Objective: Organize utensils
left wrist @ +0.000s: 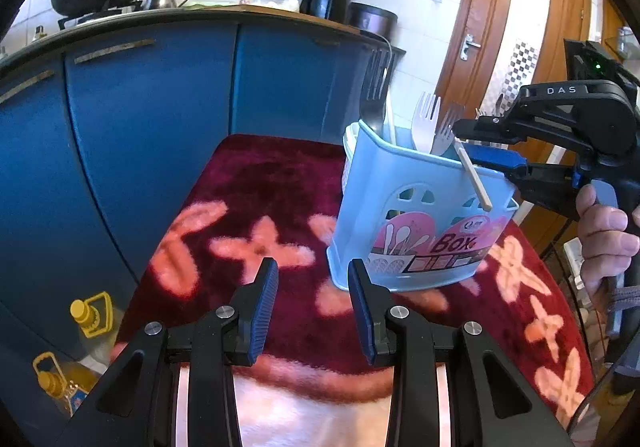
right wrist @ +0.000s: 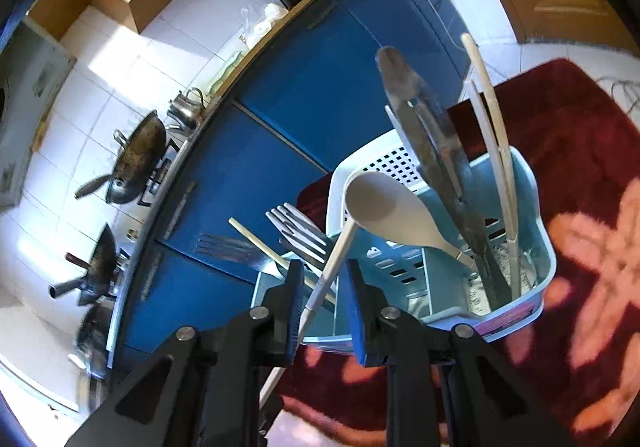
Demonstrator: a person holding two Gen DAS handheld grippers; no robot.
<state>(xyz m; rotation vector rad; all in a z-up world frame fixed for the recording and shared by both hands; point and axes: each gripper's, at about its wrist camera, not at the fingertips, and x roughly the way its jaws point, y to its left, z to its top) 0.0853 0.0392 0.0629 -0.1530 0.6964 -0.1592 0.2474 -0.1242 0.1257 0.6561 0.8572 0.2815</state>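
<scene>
Light-blue utensil box [left wrist: 420, 207] upright on red patterned rug [left wrist: 260, 187], toward its far right part; blue cabinet fronts [left wrist: 152, 119] close behind. Rug bare in front and to the left of the box, down to the left gripper [left wrist: 313, 307]. Yellow-capped oil bottles [left wrist: 86, 317] on the floor off the rug's left edge.

Left gripper low over the rug just in front of the box base, jaws parted, nothing between them.

Right gripper [right wrist: 322, 311] at the box's near rim, tilted, clenched on the handle of a white spoon [right wrist: 390, 207]; bowl of the spoon up over the box opening. From the left wrist view, handle end poking out below the blue pads, slanting across the box's front wall. Hand [left wrist: 604, 231] on the grip at far right.

Box: divided compartments, slotted walls, pink label reading "Box" on the front. Inside: white forks [left wrist: 426, 123], dark fork [right wrist: 228, 247], dark spatula [right wrist: 424, 135], pale chopsticks [right wrist: 494, 127], all standing handle-down or leaning on the rim.
</scene>
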